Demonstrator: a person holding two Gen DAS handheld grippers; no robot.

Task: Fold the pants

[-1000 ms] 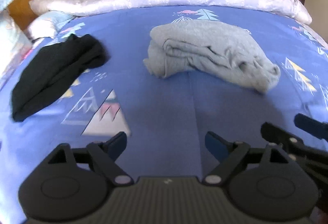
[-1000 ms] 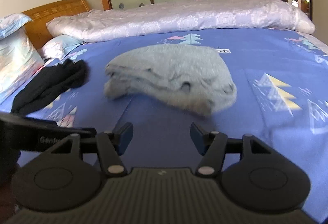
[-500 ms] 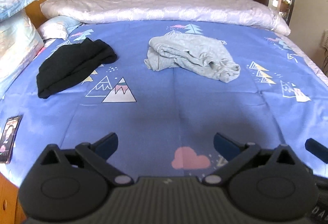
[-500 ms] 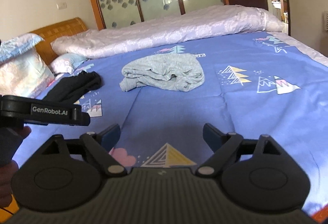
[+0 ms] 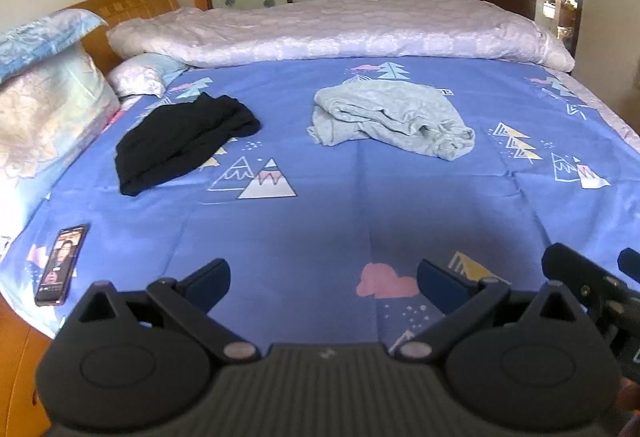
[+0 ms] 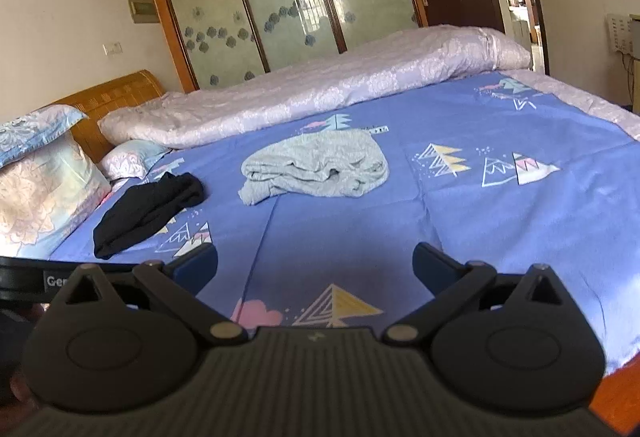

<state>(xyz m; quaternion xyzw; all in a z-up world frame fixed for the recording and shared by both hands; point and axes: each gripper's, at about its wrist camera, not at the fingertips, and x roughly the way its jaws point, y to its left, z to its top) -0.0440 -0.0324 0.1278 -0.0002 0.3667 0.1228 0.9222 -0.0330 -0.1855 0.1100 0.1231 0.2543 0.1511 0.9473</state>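
Observation:
Grey pants lie in a loosely folded bundle in the middle of the blue patterned bed sheet. Folded black pants rest to their left, near the pillows. My left gripper hovers over the sheet near the bed's front edge, open and empty, well short of both garments. My right gripper is beside it, its jaws opening with nothing between them. Part of the right gripper shows at the right edge of the left wrist view.
A phone with a lit screen lies at the front left corner of the bed. Pillows stack against the wooden headboard on the left. A rolled pale quilt runs along the far side, before a glass-door wardrobe.
Both grippers have pulled back and up from the grey pants, which now lie far ahead. Both sets of jaws have spread wider. The phone has come into view.

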